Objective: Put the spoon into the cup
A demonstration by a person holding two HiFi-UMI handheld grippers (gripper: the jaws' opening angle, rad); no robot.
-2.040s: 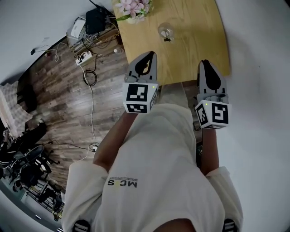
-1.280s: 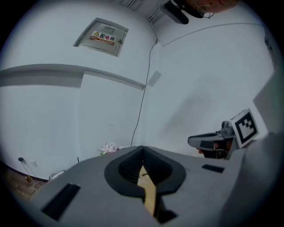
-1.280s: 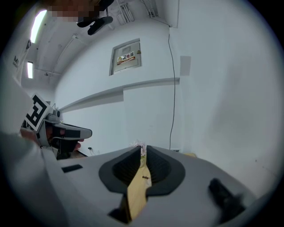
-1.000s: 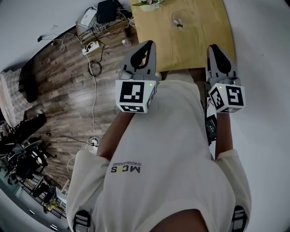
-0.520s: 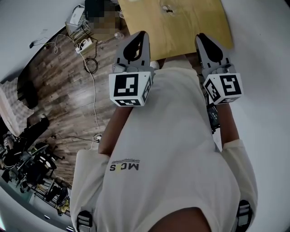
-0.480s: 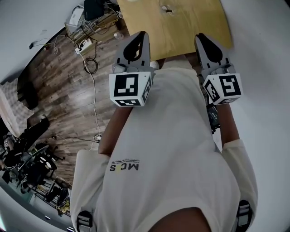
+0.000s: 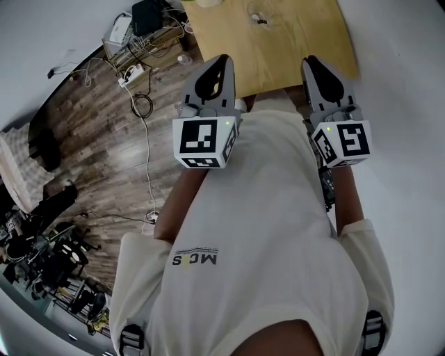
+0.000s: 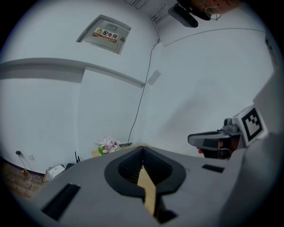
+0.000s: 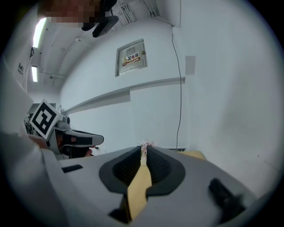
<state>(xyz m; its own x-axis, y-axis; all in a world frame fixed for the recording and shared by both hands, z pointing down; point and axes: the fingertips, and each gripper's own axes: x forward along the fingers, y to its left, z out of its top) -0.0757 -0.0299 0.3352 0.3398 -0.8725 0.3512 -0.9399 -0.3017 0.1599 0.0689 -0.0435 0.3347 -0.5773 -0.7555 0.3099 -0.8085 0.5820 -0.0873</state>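
- The left gripper is sitting fully closed, its two dark pads meeting at the tips, and it is gripping nothing.
- The right gripper is also showing its jaws drawn together, with only a hairline slit at the tips and nothing between them.
- Both are pointing side by side and slightly downward over the near edge of the wooden table, touching neither it nor each other.
- A clear glass cup is standing on the table well beyond the tips, roughly between the lines of the two grippers.
- A small dark thing is lying against the cup's near side; it is too small to say whether it is the spoon.
- Pink flowers are standing on the table's far side, ahead and to the left of the left gripper.
- Left of the left gripper, a wood-plank floor is carrying tangled cables, a white power strip and a black box.
- On the white wall ahead of both grippers, a labelled electrical panel is hanging high up, with a thin cable running down beside it.
- The person holding them is wearing a cream shirt.
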